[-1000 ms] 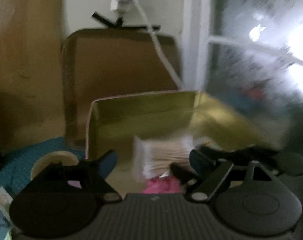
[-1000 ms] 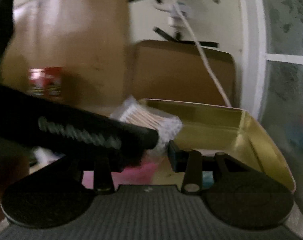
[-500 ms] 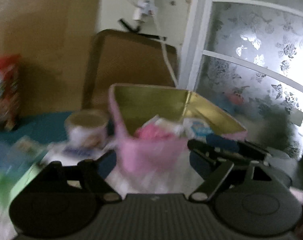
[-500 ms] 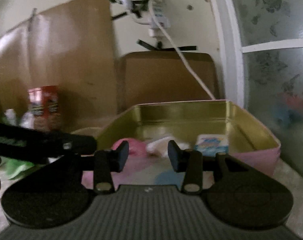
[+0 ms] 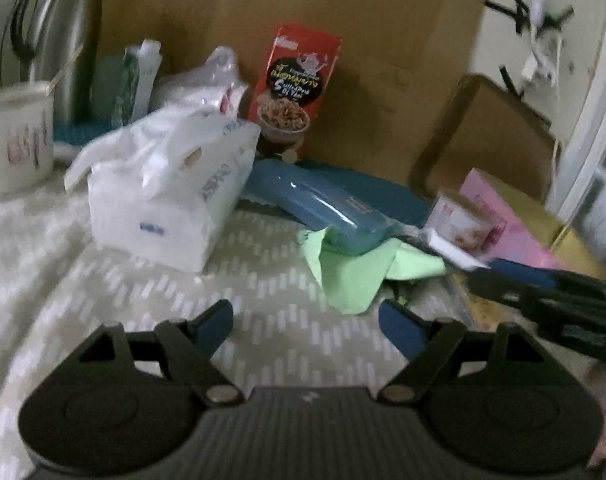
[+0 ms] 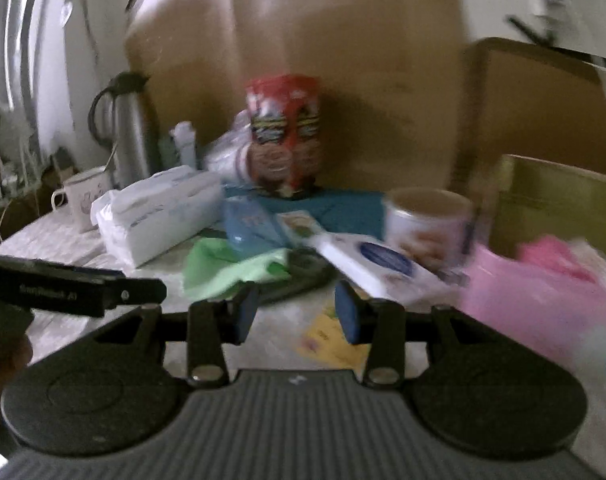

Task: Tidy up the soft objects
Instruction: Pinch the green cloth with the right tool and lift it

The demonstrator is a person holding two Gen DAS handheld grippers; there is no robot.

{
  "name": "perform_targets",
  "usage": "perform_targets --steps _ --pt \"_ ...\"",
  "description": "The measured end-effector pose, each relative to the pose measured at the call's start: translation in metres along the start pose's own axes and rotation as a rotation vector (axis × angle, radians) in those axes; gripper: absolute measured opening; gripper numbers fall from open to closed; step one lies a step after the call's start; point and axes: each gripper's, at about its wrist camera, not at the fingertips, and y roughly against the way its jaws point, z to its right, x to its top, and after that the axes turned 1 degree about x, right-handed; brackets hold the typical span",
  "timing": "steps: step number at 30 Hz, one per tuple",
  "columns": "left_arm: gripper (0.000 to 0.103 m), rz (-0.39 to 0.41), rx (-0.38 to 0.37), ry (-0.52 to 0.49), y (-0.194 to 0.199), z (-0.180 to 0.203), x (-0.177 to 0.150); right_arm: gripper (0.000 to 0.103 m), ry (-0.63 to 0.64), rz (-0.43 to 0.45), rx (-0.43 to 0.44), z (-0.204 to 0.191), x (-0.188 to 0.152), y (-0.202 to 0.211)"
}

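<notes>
Left wrist view: the left gripper (image 5: pixel 305 318) hangs over the patterned table (image 5: pixel 103 300), jaws wide apart with nothing between them. Ahead lie a white tissue pack (image 5: pixel 171 196), a green cloth (image 5: pixel 355 268) partly under a blue case (image 5: pixel 323 204), and a red snack packet (image 5: pixel 297 88) upright against brown cardboard (image 5: pixel 343 20). Right wrist view: the right gripper (image 6: pixel 297 312) has its jaws narrowly parted and empty, near the green cloth (image 6: pixel 227 268). At right stands the pink tin (image 6: pixel 543 300), holding a pink soft item (image 6: pixel 555 256).
</notes>
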Motion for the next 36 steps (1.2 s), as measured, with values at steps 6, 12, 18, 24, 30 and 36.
perform_targets --steps 6,12,18,24,30,36 --pt "0.082 0.033 -0.045 0.04 0.007 -0.01 -0.003 0.005 0.081 -0.12 -0.007 -0.014 0.007 -0.053" --pt "0.083 0.05 -0.089 0.066 0.01 -0.015 -0.004 0.002 0.062 -0.109 0.143 -0.027 -0.009 -0.004" --pt "0.083 0.033 -0.103 0.041 0.005 -0.007 -0.003 0.003 0.1 -0.102 0.251 -0.039 -0.037 0.06" --pt "0.083 0.052 -0.071 0.019 0.007 -0.002 -0.006 0.05 0.095 -0.009 0.038 -0.019 -0.014 0.029" --pt "0.083 0.036 -0.044 0.004 0.005 -0.001 -0.007 0.04 0.085 -0.108 0.001 -0.011 0.004 -0.048" --pt "0.083 0.026 -0.053 0.014 0.004 -0.003 -0.006 0.002 0.025 -0.109 0.092 -0.012 -0.008 -0.021"
